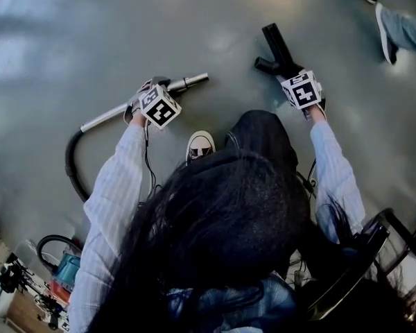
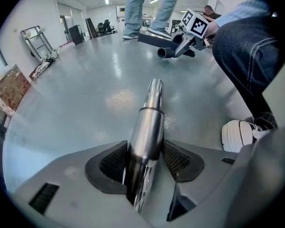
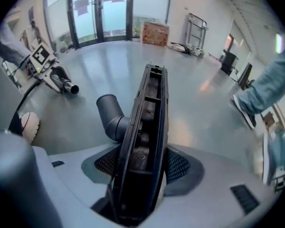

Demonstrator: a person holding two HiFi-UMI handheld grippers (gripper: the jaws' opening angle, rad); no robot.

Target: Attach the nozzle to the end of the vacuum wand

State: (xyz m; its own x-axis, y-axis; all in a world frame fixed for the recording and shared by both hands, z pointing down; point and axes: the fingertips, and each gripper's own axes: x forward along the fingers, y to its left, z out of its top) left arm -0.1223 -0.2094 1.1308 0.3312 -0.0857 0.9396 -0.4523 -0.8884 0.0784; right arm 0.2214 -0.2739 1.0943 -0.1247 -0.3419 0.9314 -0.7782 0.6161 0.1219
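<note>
The silver vacuum wand (image 1: 191, 82) lies low over the grey floor, its free end pointing right; a black hose (image 1: 71, 164) curls from its other end. My left gripper (image 1: 158, 89) is shut on the wand, whose tube (image 2: 149, 122) runs out between the pads of this gripper (image 2: 146, 160). The black nozzle (image 1: 277, 47) is at the upper right, with my right gripper (image 1: 291, 71) shut on its near end. In the right gripper view the nozzle's open underside (image 3: 147, 127) faces the camera between the pads of that gripper (image 3: 141, 167), and its round neck (image 3: 109, 110) points left towards the wand end (image 3: 69, 87).
My white shoe (image 1: 200, 144) rests on the floor between the two grippers. A bystander's legs and shoe (image 1: 395, 26) stand at the top right. A dark chair (image 1: 374, 255) is at the lower right, and tools and a blue unit (image 1: 62, 269) at the lower left.
</note>
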